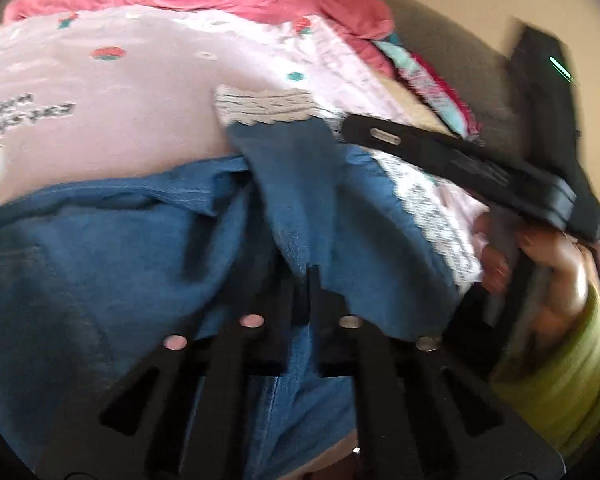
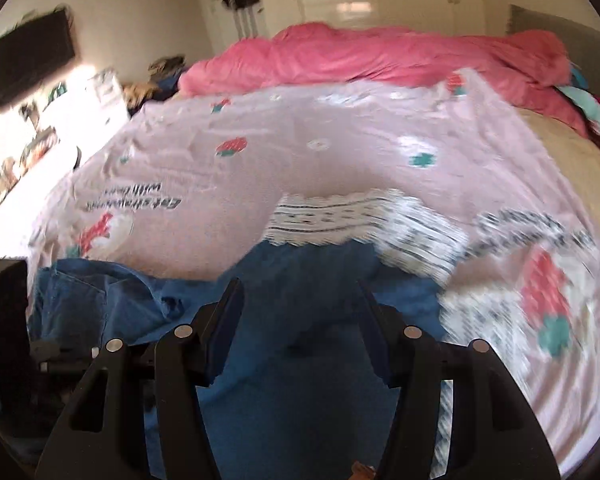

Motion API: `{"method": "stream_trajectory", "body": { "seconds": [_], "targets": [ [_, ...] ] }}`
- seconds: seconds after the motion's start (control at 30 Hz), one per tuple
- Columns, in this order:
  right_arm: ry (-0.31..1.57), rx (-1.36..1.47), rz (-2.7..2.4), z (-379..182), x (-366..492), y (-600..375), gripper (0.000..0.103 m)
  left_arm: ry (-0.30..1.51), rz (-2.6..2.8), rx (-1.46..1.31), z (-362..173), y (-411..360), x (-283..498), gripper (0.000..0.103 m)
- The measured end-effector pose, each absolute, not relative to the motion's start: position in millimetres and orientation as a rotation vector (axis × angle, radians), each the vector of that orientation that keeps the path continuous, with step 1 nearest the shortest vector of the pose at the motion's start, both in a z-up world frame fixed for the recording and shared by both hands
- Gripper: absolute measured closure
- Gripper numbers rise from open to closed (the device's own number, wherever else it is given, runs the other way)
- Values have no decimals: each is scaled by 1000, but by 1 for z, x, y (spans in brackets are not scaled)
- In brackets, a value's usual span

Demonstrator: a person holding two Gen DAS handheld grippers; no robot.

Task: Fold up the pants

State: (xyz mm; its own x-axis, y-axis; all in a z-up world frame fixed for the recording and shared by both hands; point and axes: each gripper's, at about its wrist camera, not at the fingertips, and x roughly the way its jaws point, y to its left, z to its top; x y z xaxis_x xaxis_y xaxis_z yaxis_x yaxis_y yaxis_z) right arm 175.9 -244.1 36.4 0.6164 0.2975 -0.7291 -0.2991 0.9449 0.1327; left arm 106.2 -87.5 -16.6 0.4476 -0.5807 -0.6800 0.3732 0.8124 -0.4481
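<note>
L claw (image 1: 310, 280) clamped shut on blue pants (image 1: 112, 264), pinching a raised fold at 12, likely to lift/drag that edge over for the fold. R claw (image 2: 300, 304) half open over pants (image 2: 300, 360), nothing gripped, lace-trimmed hem (image 2: 324, 220) at 12. Pants bunched on pink sheet (image 2: 260, 160) near bed edge; flat open sheet from 10 to 2, pink duvet (image 2: 380, 56) well beyond.
</note>
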Motion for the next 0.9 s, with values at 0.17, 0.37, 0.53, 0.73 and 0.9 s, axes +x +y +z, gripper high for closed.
{"method": "stream_trajectory", "body": {
  "seconds": [0.17, 0.37, 0.53, 0.73, 0.9],
  "targets": [
    [932, -70, 333, 19, 224, -208, 48, 920, -649, -238, -20, -96, 99, 102],
    [1024, -92, 312, -1, 274, -175, 48, 912, -662, -202, -20, -106, 89, 102],
    [1075, -189, 240, -20, 295, -161, 65, 909, -654, -197, -19, -106, 86, 102],
    [985, -110, 257, -1, 278, -193, 95, 909, -639, -215, -19, -98, 89, 102],
    [910, 107, 267, 31, 239, -259, 95, 888, -597, -175, -17, -97, 90, 102]
  ]
}}
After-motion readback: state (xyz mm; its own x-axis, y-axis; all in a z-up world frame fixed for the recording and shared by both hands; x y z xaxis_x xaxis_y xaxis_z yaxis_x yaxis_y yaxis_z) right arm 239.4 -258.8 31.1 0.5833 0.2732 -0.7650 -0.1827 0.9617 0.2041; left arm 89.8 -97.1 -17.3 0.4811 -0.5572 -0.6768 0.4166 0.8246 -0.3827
